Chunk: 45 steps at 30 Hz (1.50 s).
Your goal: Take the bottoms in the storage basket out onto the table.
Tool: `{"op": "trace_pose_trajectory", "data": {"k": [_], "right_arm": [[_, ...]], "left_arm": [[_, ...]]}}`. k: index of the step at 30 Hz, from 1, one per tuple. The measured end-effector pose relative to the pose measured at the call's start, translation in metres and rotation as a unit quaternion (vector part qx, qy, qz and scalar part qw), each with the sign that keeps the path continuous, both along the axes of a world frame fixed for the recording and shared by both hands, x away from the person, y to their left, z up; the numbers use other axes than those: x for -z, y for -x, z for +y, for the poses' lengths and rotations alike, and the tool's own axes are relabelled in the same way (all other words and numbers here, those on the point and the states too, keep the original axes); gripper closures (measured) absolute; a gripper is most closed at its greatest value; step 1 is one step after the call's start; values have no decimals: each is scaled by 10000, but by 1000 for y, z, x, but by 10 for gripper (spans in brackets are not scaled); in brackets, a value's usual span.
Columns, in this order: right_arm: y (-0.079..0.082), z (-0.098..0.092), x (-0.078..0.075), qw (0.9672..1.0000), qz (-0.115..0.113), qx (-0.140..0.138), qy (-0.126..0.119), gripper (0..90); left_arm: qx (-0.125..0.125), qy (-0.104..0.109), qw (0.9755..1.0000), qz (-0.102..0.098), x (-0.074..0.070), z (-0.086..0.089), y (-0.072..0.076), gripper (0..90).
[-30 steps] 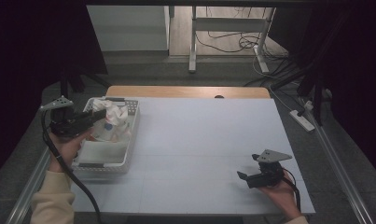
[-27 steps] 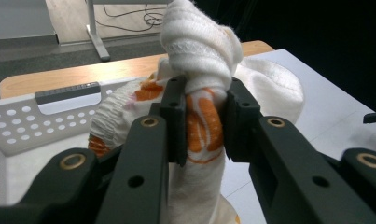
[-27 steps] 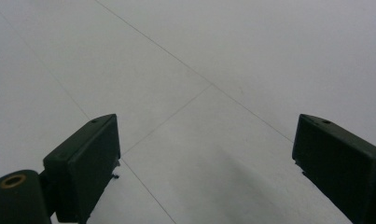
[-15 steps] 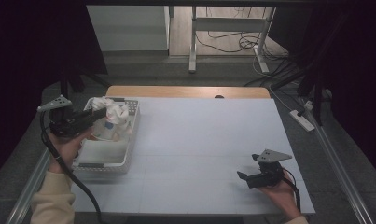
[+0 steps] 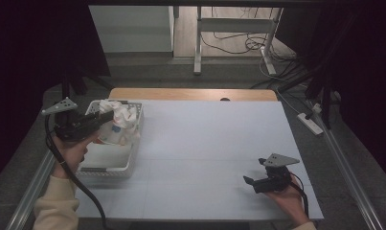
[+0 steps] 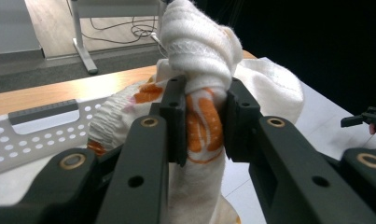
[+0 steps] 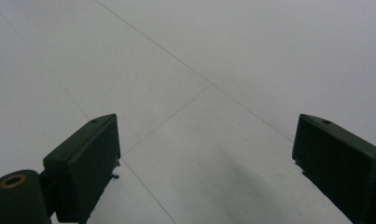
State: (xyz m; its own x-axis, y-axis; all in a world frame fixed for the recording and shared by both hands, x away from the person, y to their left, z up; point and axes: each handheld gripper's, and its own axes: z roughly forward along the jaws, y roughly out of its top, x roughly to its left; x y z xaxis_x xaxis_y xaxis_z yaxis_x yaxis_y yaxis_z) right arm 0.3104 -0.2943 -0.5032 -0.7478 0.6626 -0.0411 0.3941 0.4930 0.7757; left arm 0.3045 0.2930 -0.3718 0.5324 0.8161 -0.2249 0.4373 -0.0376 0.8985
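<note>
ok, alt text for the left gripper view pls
The left gripper is shut on a bunched white cloth with orange print, pinched between its two black jaws. Behind it lie a white perforated basket and the pale table, with the other gripper at the right edge.

The high view is dim, with both side edges and upper corners sunk in near black; only the pale desk (image 5: 214, 143) and a strip of floor at top centre catch soft, even light. No glare shows. In the left gripper view the cloth (image 6: 202, 60) is well lit, while the upper right is black. The right gripper view is flat grey, its desk surface faintly shadowed low centre.
</note>
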Motion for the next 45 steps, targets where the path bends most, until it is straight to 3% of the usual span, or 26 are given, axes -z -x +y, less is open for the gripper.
{"op": "trace_pose_trajectory", "data": {"k": [20,30,35,45], "right_arm": [[0,0,0,10000,10,-2,2,77],[0,0,0,10000,2,18,-12,77],[0,-2,-2,10000,25,-10,-76,78],[1,-2,-2,9999,5,-7,-107,78]], "left_arm": [[234,10,9996,-137,-6,-19,4,734],[359,114,9991,-184,-7,-28,5,734],[492,97,9987,-56,-5,-39,-1,734],[643,135,9978,-90,-8,-60,-12,734]]}}
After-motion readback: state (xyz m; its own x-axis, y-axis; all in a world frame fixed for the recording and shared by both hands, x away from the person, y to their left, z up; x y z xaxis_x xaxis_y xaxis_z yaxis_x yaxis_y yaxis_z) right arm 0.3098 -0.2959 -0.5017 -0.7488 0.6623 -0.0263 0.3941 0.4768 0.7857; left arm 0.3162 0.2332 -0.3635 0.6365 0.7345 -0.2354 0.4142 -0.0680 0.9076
